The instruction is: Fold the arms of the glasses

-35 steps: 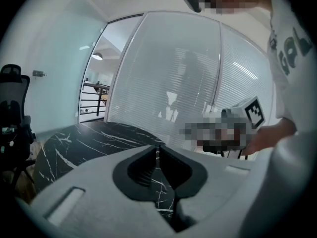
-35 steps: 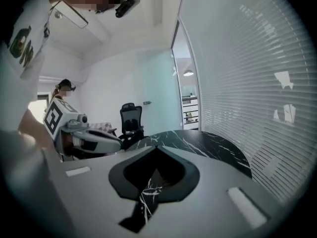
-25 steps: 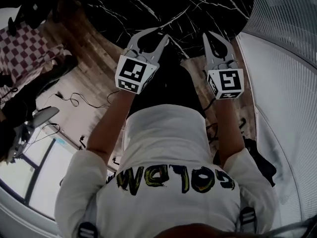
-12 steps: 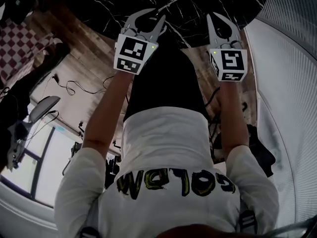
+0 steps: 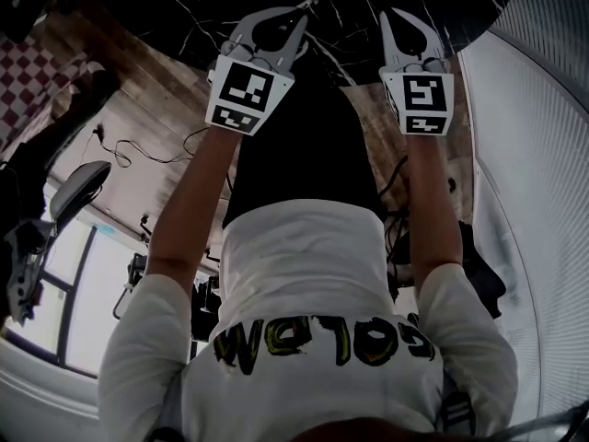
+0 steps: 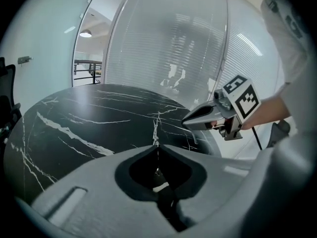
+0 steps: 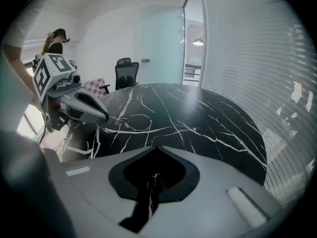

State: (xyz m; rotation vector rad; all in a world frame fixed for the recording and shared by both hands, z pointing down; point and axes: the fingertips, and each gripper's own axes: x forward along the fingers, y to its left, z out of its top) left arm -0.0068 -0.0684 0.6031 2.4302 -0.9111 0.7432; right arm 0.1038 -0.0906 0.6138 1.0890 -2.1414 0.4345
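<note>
Thin wire-rimmed glasses (image 7: pixel 130 122) lie on the round black marble table (image 7: pixel 198 118), with arms that look spread open; they show only in the right gripper view. My left gripper (image 6: pixel 156 145) is shut and empty, hanging above the table's near edge. Its tip (image 7: pixel 104 117) shows just left of the glasses, above the table. My right gripper (image 7: pixel 156 147) is also shut with nothing in it, a little back from the glasses. In the head view both grippers (image 5: pixel 287 17) (image 5: pixel 386 14) point at the table's edge (image 5: pixel 184 35), and the glasses cannot be made out there.
A black office chair (image 7: pixel 126 71) and a checked seat (image 7: pixel 94 86) stand beyond the table, with a person (image 7: pixel 55 38) behind them. A glass wall with blinds (image 6: pixel 188 48) curves round the table's far side. Cables (image 5: pixel 138 145) lie on the wooden floor.
Both grippers have sunk toward the table and now sit higher in the head view, nearer the table's edge. Their jaws stayed shut.
</note>
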